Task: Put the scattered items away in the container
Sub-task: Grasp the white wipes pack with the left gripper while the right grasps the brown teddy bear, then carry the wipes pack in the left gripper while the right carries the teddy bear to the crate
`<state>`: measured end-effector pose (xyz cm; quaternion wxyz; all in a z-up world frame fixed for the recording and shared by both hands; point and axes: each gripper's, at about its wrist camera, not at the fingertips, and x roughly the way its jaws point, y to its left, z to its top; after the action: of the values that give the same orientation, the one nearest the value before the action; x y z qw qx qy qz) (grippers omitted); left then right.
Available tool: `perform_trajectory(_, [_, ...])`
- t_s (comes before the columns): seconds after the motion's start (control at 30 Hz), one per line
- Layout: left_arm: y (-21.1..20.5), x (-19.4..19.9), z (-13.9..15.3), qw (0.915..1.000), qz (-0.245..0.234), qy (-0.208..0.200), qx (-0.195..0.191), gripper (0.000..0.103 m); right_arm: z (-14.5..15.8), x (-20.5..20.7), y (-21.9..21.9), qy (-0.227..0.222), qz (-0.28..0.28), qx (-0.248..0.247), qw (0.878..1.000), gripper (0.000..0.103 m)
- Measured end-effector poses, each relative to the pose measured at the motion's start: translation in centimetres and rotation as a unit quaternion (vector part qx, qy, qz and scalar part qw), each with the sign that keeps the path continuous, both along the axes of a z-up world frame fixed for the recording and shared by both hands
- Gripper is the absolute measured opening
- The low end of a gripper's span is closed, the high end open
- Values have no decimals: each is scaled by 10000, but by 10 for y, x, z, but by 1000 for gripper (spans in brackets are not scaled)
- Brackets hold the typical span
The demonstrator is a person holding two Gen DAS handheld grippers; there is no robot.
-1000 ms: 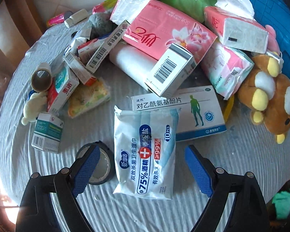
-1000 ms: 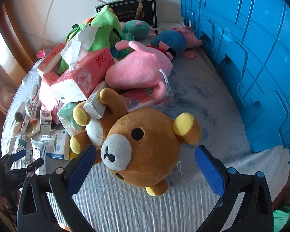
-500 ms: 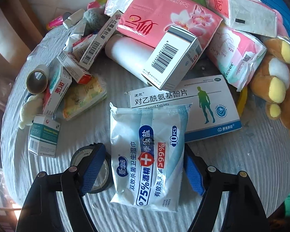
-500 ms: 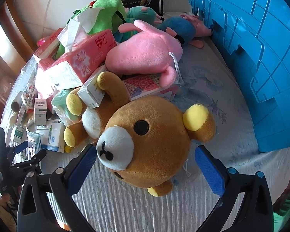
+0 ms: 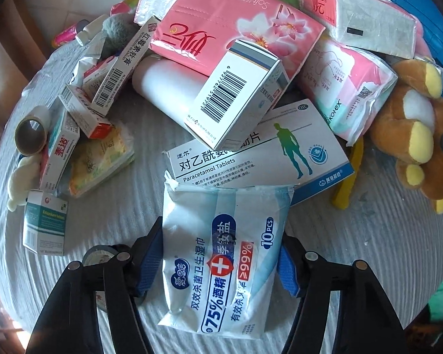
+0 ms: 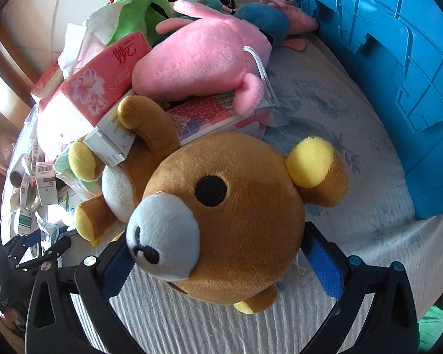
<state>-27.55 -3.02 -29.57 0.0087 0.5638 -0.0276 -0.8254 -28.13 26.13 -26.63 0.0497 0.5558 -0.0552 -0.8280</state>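
The left hand-held gripper (image 5: 221,261) pointed steeply down over the round desk (image 5: 369,236), which was covered in a grey ribbed cloth. Its jaws were closing around a white-and-blue pack of alcohol wipes (image 5: 221,259) that lay flat at the near centre of the desk. The blue pads (image 5: 153,256) stood at the pack's two long edges; firm pressure could not be confirmed. A roll of dark tape (image 5: 99,255) lay just left of the left finger. The far edge of the pack overlapped a flat paracetamol box (image 5: 280,159). A white barcode box (image 5: 236,100) leaned on that box. Pink tissue packs (image 5: 230,26) were piled farther back.

The right hand-held gripper (image 6: 221,262) stood wide, straddling the head of a brown plush bear (image 6: 230,215). The blue pads (image 6: 325,268) were close to either side of the head, without a visible squeeze. A pink plush toy (image 6: 198,67) lay beyond the bear, on a red-printed pack (image 6: 203,115). The blue container (image 6: 398,73) stood on the right side of the desk, apart from the bear. The wipes and the bear were both outside it.
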Motion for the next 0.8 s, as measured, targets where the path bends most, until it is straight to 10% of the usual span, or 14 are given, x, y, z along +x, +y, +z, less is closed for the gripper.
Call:
perform_trajectory(0.3, [4,9,40,9990,16,444,61,61,-17,-9,15,-101,-82,-645,9978,103])
perform_trajectory(0.8, [25,2,107,9901,-426,1333,106,58,51,16,-14,907,465,268,9944,96])
